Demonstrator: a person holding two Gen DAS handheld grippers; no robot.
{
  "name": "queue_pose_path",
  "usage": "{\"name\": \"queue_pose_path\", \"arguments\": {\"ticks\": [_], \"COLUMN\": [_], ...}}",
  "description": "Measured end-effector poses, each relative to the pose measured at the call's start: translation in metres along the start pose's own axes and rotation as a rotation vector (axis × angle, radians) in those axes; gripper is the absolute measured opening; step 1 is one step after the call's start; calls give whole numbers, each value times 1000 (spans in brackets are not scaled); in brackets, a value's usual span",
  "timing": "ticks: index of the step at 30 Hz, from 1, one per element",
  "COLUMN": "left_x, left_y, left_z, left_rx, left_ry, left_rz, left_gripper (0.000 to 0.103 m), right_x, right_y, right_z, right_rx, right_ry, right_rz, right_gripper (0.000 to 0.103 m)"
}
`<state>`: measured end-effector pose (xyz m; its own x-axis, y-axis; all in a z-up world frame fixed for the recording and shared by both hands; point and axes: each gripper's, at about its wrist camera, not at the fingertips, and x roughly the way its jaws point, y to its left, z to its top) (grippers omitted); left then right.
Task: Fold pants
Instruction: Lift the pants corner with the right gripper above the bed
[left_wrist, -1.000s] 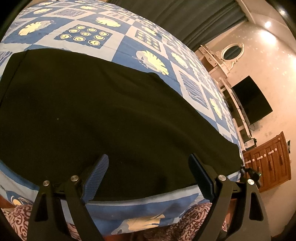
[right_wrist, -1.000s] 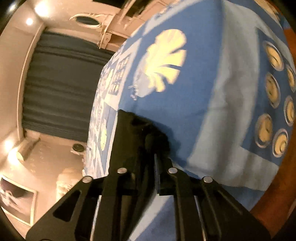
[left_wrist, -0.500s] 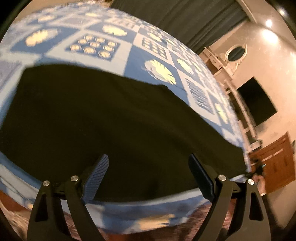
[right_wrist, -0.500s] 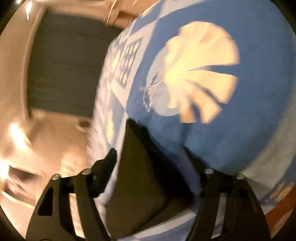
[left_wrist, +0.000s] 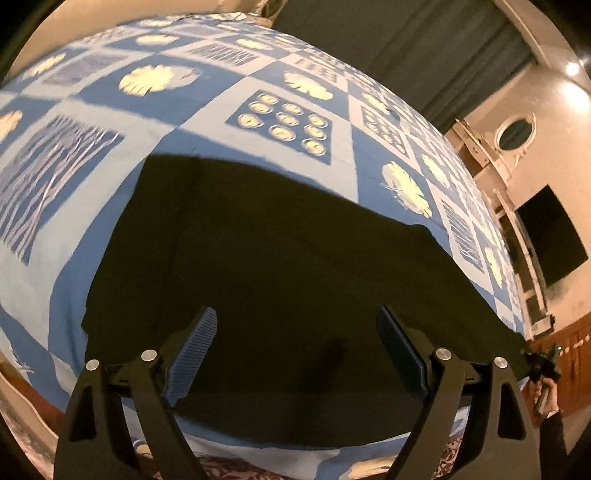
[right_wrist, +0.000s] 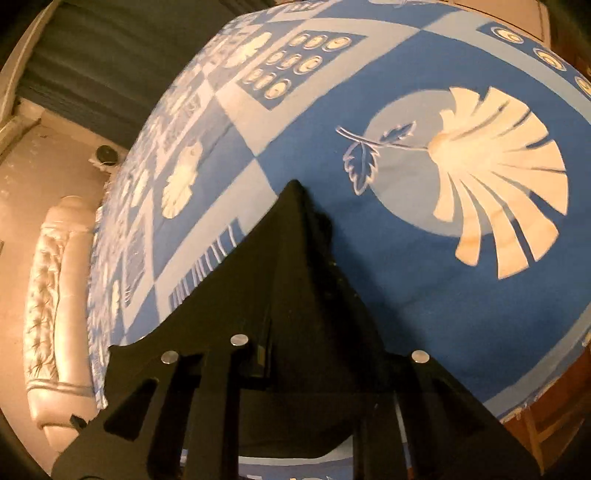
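The black pants (left_wrist: 280, 266) lie flat across the near part of the bed, reaching from the left to the far right edge. My left gripper (left_wrist: 295, 343) is open and empty, its fingers hovering above the pants' near edge. My right gripper shows small at the pants' right end (left_wrist: 541, 363). In the right wrist view a corner of the pants (right_wrist: 295, 266) rises to a peak over the fingers. The right fingers are hidden under the black cloth, so I cannot tell how the jaws stand.
The bed carries a blue and white patchwork cover (left_wrist: 258, 110) with shell and leaf prints. A dark screen (left_wrist: 546, 243) and a wooden cabinet (left_wrist: 576, 350) stand at the right. A padded headboard (right_wrist: 55, 295) and dark curtains (right_wrist: 92, 55) show beyond the bed.
The left gripper has pulled back and swung left, showing more of the cover. The right gripper opened, then moved in under the pants corner, which now stands up over its fingers.
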<state>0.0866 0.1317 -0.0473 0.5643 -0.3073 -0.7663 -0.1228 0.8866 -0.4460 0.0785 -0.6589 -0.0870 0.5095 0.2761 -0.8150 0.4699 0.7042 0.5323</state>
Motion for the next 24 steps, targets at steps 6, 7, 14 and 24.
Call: {"name": "queue_pose_path", "arguments": {"ticks": [6,7,14,24], "left_x": [6,7,13,9], "left_y": [4,2,-10,0], "left_z": [-4,-5,-10,-4], "left_rx": [27,42,120,38], "left_ry": [13,15,22,30], "left_rz": [2,8,82,31], "left_gripper": [88,90,92,92], "right_x": [-12,-18,-62,-80], "right_y": [18,25,97,220], "right_z": [12,11,1,-44], "right_rx": [11,3,-100,-295], "right_ry": [-35,-44,-80,-87], "right_rz": [42,55,135,201], "right_gripper": [15,15,15,15]}}
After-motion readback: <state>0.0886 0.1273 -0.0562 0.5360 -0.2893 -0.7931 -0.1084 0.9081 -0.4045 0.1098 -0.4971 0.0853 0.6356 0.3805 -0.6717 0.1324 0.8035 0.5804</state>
